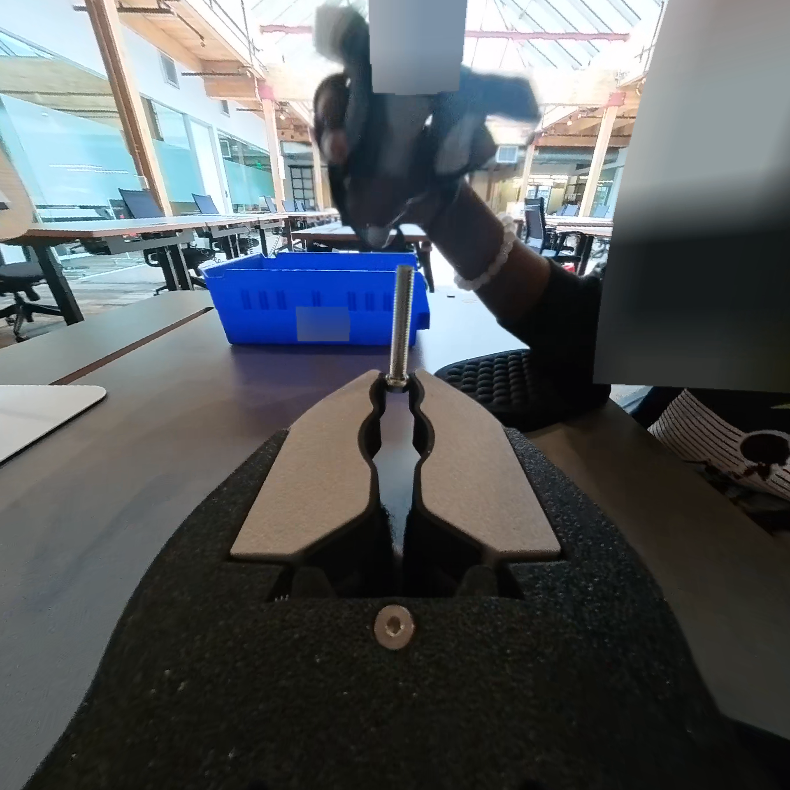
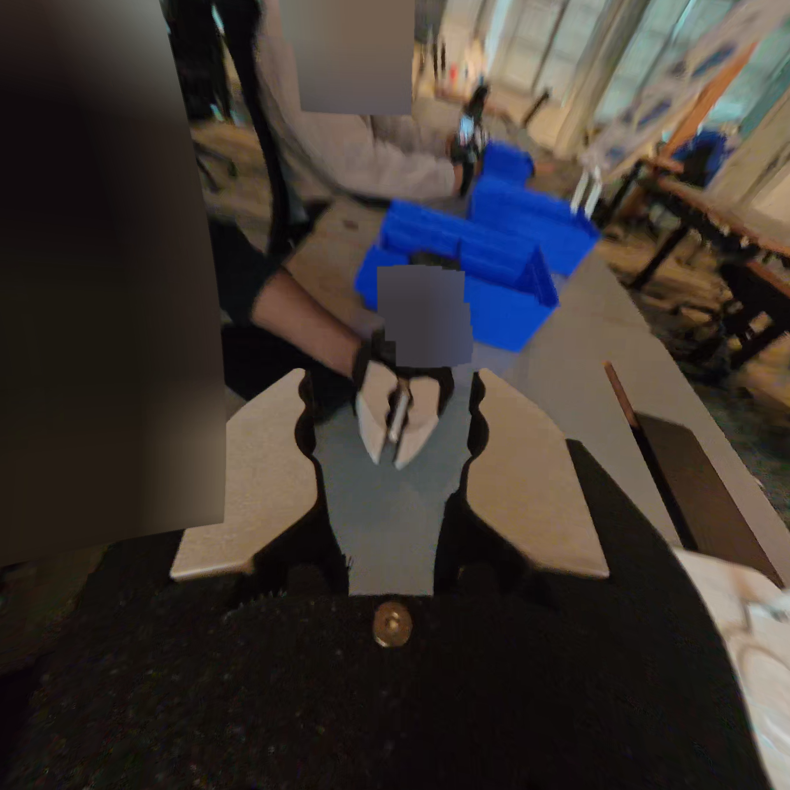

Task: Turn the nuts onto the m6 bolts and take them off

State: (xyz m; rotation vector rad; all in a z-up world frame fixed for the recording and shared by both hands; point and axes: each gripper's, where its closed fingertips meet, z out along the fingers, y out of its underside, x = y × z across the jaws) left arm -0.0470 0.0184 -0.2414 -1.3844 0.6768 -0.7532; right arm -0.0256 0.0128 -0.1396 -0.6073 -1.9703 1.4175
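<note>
The left gripper (image 1: 397, 380) is clamped at its fingertips on the head of a silver threaded bolt (image 1: 402, 320), whose shank stands upright above the tips in front of a blue bin (image 1: 265, 299) on the dark table (image 1: 128, 406). The right gripper (image 2: 390, 380), blurred, hovers above with its fingers spread wide and bare, looking down on the bolt well beyond its tips.

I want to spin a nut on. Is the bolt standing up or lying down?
Standing up. The left gripper pinches the bolt by its head, with the threads pointing straight up.
</note>
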